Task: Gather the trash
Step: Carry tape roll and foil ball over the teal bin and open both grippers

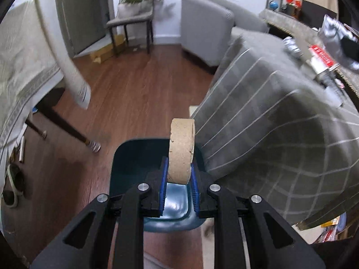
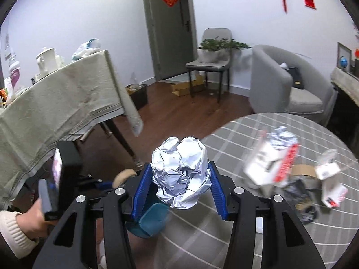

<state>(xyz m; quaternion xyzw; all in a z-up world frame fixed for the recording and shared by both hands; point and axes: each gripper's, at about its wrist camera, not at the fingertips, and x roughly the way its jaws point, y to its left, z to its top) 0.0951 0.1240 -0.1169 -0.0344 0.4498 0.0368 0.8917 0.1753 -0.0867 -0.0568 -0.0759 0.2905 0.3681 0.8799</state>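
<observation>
My left gripper [image 1: 178, 174] is shut on a brown cardboard tape roll [image 1: 181, 150] and holds it above a dark teal trash bin [image 1: 130, 168] on the floor. My right gripper [image 2: 178, 186] is shut on a crumpled white paper ball [image 2: 181, 174], held over the edge of the round table, with the teal bin [image 2: 150, 222] below it. In the right wrist view the left gripper with the tape roll [image 2: 122, 177] shows at the lower left. More trash lies on the round table: a white and red box [image 2: 271, 163], crumpled foil [image 2: 282, 134], small cartons [image 2: 329, 181].
The round table has a grey checked cloth [image 2: 235, 224], [image 1: 269, 123]. A second table with a beige cloth [image 2: 56, 103] stands left with cups and bags. A grey armchair [image 2: 282, 85], a chair with a plant [image 2: 211, 56] and a door [image 2: 170, 27] stand behind.
</observation>
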